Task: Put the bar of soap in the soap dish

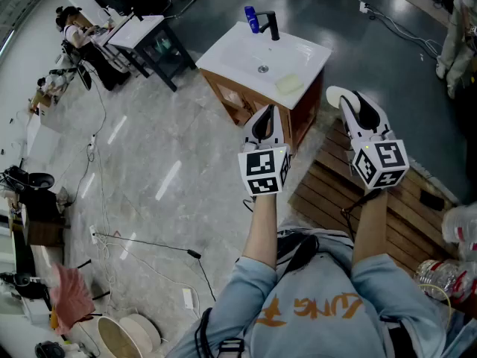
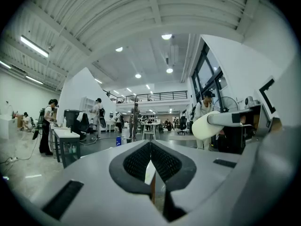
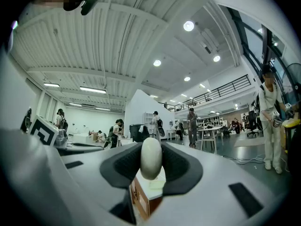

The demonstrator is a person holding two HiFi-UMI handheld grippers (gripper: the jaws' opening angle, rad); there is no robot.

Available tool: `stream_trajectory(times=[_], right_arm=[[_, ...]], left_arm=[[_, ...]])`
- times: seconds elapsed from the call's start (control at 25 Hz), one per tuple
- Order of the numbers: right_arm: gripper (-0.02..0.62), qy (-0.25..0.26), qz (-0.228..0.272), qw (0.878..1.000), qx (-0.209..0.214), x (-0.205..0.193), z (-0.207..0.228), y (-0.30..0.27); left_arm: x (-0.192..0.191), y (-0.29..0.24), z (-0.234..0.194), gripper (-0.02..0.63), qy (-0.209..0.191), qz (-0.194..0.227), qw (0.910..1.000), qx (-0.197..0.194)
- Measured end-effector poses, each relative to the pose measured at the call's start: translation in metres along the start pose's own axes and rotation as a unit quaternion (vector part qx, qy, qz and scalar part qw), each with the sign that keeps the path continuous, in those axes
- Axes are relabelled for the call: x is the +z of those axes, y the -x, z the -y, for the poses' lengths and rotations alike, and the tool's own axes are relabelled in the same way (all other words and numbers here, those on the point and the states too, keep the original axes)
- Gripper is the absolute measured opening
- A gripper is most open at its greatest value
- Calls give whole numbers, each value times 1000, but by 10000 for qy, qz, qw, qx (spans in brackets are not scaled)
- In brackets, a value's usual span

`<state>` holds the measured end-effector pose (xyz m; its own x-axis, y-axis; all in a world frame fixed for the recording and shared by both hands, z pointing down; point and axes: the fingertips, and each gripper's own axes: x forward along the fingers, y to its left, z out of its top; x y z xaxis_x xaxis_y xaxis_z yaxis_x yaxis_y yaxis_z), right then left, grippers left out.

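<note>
The bar of soap (image 3: 151,158) is white, the soap dish (image 1: 289,84) pale yellow.

White-topped wooden washstand (image 1: 226,53) carries a pale soap dish (image 1: 289,84), blue bottle (image 1: 252,19) and black tap (image 1: 270,25)

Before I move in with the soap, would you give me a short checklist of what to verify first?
1. Bar of soap gripped: ok, the right gripper has its jaws shut on it.
2. Left gripper free: ok, jaws together with nothing between them.
3. Soap dish located: ok, a pale green dish on the vanity counter, at its near right corner.
4. Dish empty: cannot tell, too small to judge.
5. Approach clear: ok, the faucet and blue bottle stand at the far edge.
6. Dish within reach: probably not ok, both grippers are short of the vanity.
</note>
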<state>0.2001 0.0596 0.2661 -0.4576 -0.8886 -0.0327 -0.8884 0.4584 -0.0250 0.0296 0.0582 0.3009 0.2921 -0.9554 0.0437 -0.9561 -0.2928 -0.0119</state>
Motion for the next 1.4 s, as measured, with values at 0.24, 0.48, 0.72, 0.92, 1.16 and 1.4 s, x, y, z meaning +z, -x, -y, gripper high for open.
stream_trajectory(times=[0.24, 0.48, 0.72, 0.92, 1.16, 1.4], right_arm=[[135, -145, 50, 9998, 93, -2, 6, -1], [135, -288, 168, 9993, 180, 2, 14, -1], [135, -394, 348, 9986, 112, 10, 27, -2], [135, -499, 438, 9977, 116, 15, 31, -6], [135, -425, 378, 9981, 228, 6, 20, -30], [135, -322, 318, 9989, 86, -3, 39, -72]], left_arm=[[-2, -6, 7, 23, -28, -17, 10000, -35], [6, -12, 13, 23, -115, 24, 9999, -58], [18, -14, 15, 23, -252, 94, 9996, -42], [21, -8, 5, 23, -277, 120, 9995, 86], [12, -16, -23, 23, -166, 103, 9995, 256], [1, -65, -43, 23, -22, 134, 9998, 123]])
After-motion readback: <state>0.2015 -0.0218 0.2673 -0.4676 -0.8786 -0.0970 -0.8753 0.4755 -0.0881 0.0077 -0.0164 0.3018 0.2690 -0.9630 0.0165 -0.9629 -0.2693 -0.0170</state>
